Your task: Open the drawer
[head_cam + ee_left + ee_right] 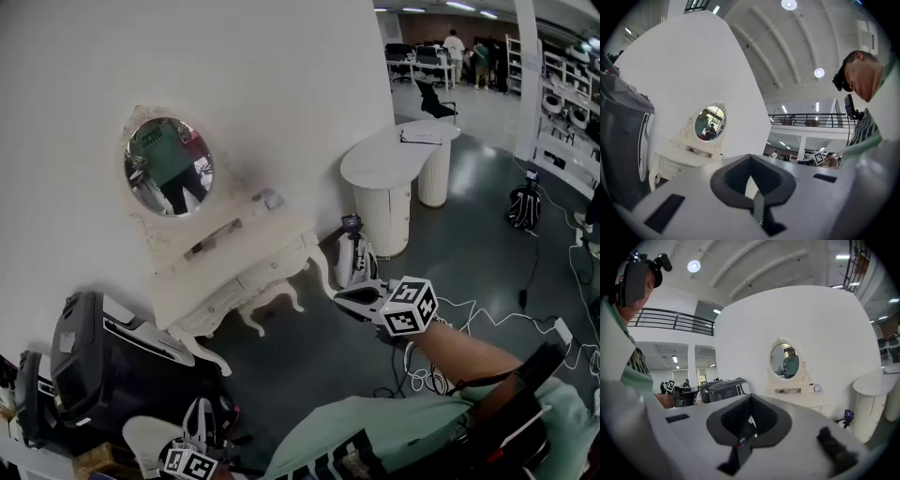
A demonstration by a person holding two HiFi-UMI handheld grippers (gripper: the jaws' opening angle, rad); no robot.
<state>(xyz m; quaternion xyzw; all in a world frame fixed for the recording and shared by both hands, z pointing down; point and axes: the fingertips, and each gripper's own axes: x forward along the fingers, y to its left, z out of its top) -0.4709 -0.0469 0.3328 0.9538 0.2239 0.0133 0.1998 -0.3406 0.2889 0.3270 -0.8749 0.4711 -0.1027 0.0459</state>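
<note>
Shows a curved white wall [244, 66] directly behind the white vanity desk [202, 302], which stands flush against it. Puts a black hard case [103, 366] left of the vanity desk, nearer the person. Carries an oval mirror [169, 167] upright on the desk's back ledge, reflecting the person. Houses the drawer [261, 277] in the desk's front, just under the top, apparently pushed fully in; handle too small to make out.

Holds the right hand-held gripper [345, 297] out beyond the desk's right end, well apart from it, nearly level and aimed toward the drawer side. Has its jaws clenched together on nothing, likely a travel pose before the reach. Hangs the left hand-held gripper [200, 417] low and close to the body, on the black-case side of the desk, jaws likewise clenched and empty, probably parked out of the way.

Includes a small tripod camera [351, 225] on the floor by the desk's right leg.

Looks like the approach stage: calls for closing the gap and spreading the jaws for the handle.
</note>
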